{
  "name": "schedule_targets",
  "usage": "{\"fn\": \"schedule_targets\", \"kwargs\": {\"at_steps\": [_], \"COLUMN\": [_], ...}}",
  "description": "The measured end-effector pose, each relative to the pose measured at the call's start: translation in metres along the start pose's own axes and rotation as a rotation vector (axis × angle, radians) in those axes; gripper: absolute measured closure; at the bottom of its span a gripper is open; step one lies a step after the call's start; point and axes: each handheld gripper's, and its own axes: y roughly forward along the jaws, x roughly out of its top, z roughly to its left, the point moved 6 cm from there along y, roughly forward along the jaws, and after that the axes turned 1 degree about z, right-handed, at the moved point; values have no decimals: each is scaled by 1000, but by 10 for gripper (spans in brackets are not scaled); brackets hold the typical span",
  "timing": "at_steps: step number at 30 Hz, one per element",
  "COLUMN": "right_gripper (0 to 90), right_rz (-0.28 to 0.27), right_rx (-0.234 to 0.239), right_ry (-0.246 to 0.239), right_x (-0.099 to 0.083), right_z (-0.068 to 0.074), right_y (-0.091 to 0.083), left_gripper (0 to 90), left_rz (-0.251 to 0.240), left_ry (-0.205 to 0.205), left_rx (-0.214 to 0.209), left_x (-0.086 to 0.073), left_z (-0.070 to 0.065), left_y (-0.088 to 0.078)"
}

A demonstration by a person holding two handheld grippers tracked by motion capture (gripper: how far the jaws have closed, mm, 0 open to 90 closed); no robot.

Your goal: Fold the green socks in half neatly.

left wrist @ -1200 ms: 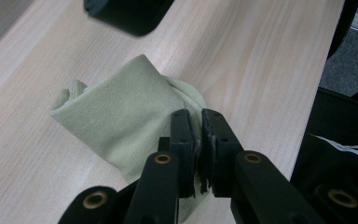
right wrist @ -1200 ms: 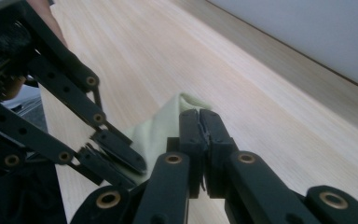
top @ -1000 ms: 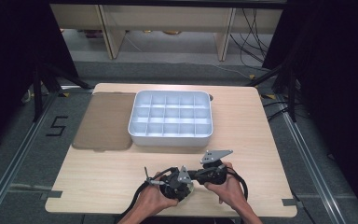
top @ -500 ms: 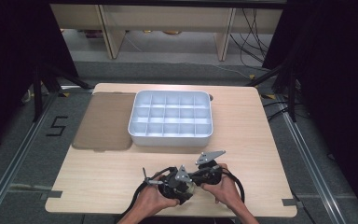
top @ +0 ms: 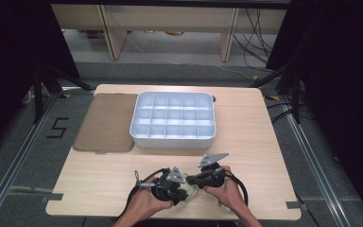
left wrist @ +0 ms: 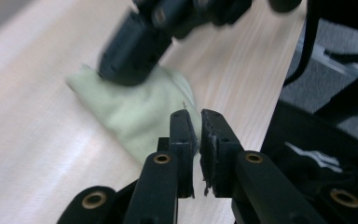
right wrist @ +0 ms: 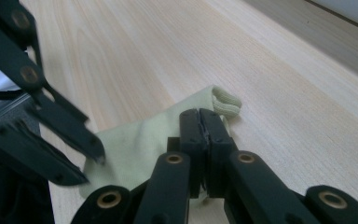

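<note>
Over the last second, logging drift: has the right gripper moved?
Yes. The right gripper slid left toward the left gripper, judged against the white tray.

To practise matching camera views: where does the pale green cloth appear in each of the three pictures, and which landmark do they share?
High view: green cloth low centre, between the two grippers.
Left gripper view: left of centre, just beyond the jaws.
Right gripper view: lower centre, under the closed jaws.
Shared landmark: the light wooden table.

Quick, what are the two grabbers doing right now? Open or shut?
Left gripper: shut on the cloth.
Right gripper: shut on the cloth too.
</note>
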Motion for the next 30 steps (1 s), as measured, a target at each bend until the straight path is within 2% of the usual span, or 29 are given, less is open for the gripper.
{"fn": "schedule_targets", "kwargs": {"at_steps": [1, 4, 7, 8, 9, 10, 11, 14, 15, 16, 17, 18, 20, 21, 22, 23, 25, 28, 29, 30], "right_gripper": [891, 891, 891, 891, 891, 890, 890, 887, 883, 881, 880, 880, 880, 880, 880, 880, 877, 860, 845, 822], "right_rz": [-2, 2, 7, 6, 3, -1, 2, 4, 8, -4, -3, -2, -4, -4, -4, -4, -5, -6, -6, -3], "right_rx": [-1, 2, -1, -3, -2, -9, -2, 2, 5, -2, -3, -3, -1, -1, 0, 4, 4, 3, 0, 1], "right_ry": [-5, 1, -4, -7, -12, -26, -15, -7, 10, -4, -11, -3, -5, -2, 8, 7, 8, 9, 9, 17], "right_x": [0, 0, -1, -1, -1, -2, -2, -4, -5, -5, -5, -6, -7, -8, -9, -10, -11, -11, -11, -11], "right_z": [0, 1, 1, 1, 1, 0, 1, 1, 2, 1, 0, 0, 0, 0, 1, 1, 0, 1, 1, 3], "right_y": [0, 0, -2, -2, -2, -2, -2, -5, -6, -5, -6, -7, -9, -9, -10, -10, -12, -12, -12, -13], "left_gripper": [826, 836, 840, 841, 841, 841, 841, 841, 840, 840, 840, 840, 839, 838, 838, 837, 835, 834, 834, 834], "left_rz": [11, 46, 35, 40, 12, 30, 47, 45, 47, 22, 58, 58, 42, 54, 47, 2, 56, 60, 18, 9], "left_ry": [-12, 17, -1, 12, -20, -8, 12, 8, 10, -25, 14, 31, 11, 24, 18, -39, 27, 15, -32, -32], "left_rx": [9, 20, 27, 29, 28, 32, 34, 40, 40, 42, 44, 45, 45, 50, 49, 48, 52, 58, 57, 55], "left_x": [-2, -7, -9, -10, -9, -11, -12, -13, -13, -12, -13, -12, -12, -12, -12, -10, -12, -13, -11, -10], "left_z": [0, 4, 5, 6, 4, 6, 7, 8, 9, 8, 11, 12, 10, 12, 12, 9, 13, 12, 9, 9], "left_y": [3, 7, 6, 6, 7, 6, 4, 4, 4, 6, 3, 3, 4, 3, 4, 7, 3, 3, 6, 7]}}
